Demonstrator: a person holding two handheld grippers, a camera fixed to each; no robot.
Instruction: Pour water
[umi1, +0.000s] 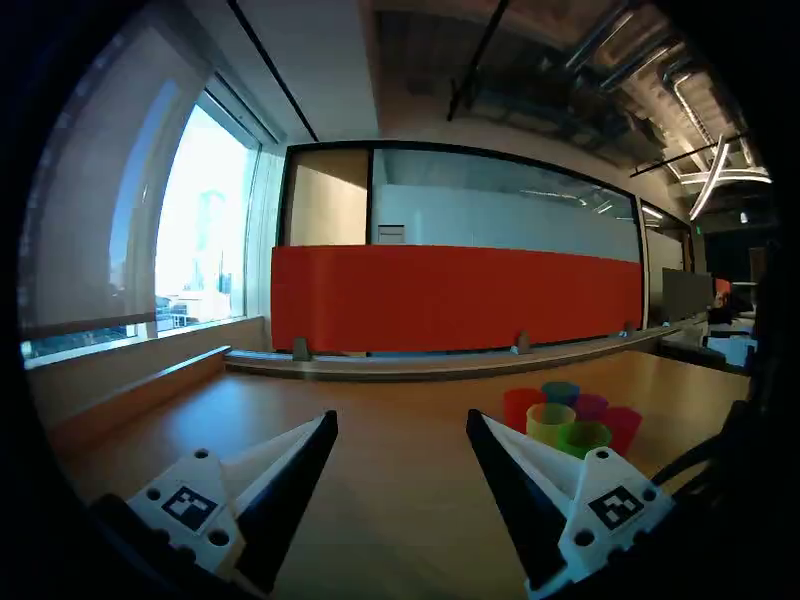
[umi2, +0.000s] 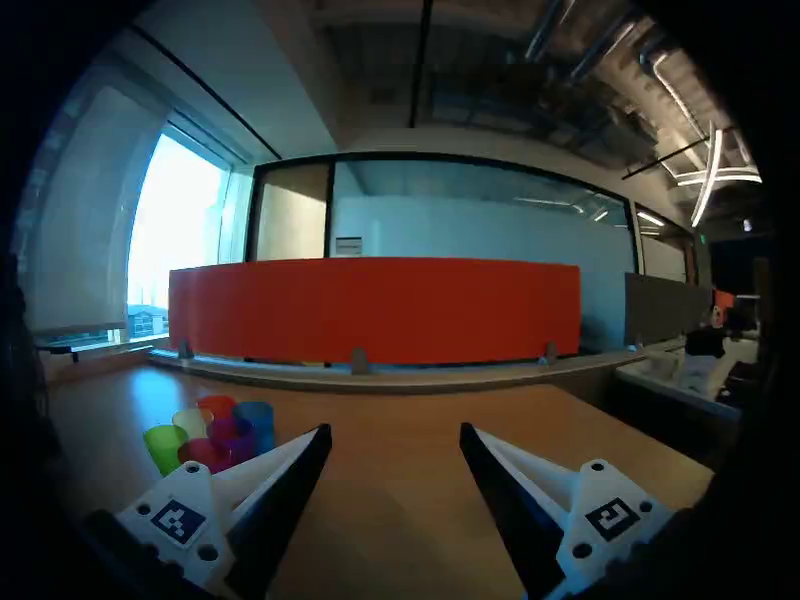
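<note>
The wooden table (umi1: 400, 500) stretched wide. On it, the coloured cups (umi1: 567, 415) stood clustered upright, mouths up, their bases partly hidden behind a finger. The left gripper (umi1: 400, 420) was spread wide, and so was the right gripper (umi2: 393, 430).

My left gripper (umi1: 400, 414) has two wedge-shaped fingers (umi1: 280, 480), white on the outer face and black on the inner one, narrowing to dark points. Each white plate carries a square black-and-white marker (umi1: 190, 507) with small round screw holes (umi1: 200, 454) set around it. A dark cable (umi1: 700, 462) loops just beside the right-hand finger. My right gripper (umi2: 394, 428) looks the same to me: white-and-black wedges, a square tag (umi2: 612, 518) on each plate, small holes near the corners.
</note>
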